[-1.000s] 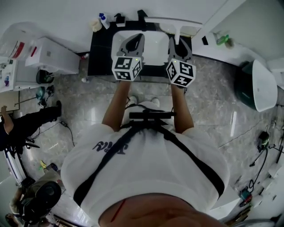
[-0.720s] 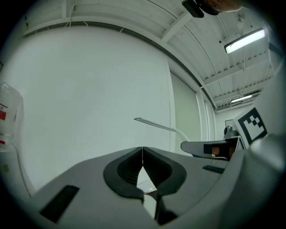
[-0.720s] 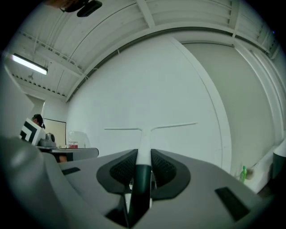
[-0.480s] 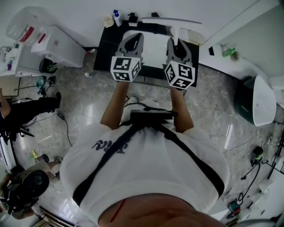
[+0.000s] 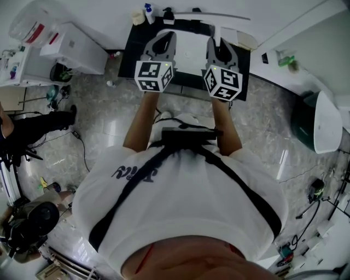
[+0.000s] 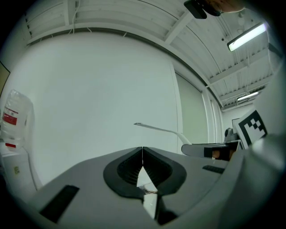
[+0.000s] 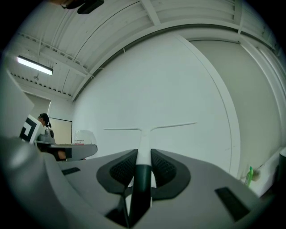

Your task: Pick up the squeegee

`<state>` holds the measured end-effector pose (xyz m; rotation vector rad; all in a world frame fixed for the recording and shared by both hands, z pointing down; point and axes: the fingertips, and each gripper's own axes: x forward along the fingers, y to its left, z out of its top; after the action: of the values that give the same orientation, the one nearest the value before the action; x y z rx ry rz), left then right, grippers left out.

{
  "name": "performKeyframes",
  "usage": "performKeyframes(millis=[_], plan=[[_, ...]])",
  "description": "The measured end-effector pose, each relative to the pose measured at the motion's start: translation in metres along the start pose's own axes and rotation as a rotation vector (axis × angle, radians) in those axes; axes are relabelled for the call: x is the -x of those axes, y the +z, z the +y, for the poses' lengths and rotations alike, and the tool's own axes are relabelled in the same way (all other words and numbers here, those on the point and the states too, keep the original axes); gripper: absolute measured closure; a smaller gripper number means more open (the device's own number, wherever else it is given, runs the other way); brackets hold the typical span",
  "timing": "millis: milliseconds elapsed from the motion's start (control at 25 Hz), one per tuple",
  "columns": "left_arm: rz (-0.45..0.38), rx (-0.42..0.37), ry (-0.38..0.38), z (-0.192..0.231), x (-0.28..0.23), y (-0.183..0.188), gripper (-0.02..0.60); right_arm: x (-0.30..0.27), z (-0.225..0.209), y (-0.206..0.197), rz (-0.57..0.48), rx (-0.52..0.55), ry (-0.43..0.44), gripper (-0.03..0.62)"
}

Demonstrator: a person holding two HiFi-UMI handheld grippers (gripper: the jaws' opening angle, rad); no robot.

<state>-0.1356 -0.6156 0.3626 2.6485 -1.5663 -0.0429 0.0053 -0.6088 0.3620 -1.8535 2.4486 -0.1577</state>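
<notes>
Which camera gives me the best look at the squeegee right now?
The right gripper view: the squeegee is centred, handle clamped in the right gripper, whole blade visible. The head view shows only a thin white bar near the top; the left gripper view catches part of the blade.

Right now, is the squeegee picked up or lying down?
Picked up. The right gripper is shut on the squeegee by its handle, and the blade sticks out ahead of the jaws.

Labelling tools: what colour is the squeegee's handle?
Squeegee handle: dark lower part, white toward the blade; clearest in the right gripper view.
</notes>
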Motion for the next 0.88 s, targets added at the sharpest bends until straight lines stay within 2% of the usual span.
performKeyframes(millis=[880], plan=[[0.030, 0.005, -0.039, -0.0087, -0.0017, -0.0009, 0.572, 0.0058, -0.0096, -0.0001, 0.011, -0.010, -0.062, 0.494]])
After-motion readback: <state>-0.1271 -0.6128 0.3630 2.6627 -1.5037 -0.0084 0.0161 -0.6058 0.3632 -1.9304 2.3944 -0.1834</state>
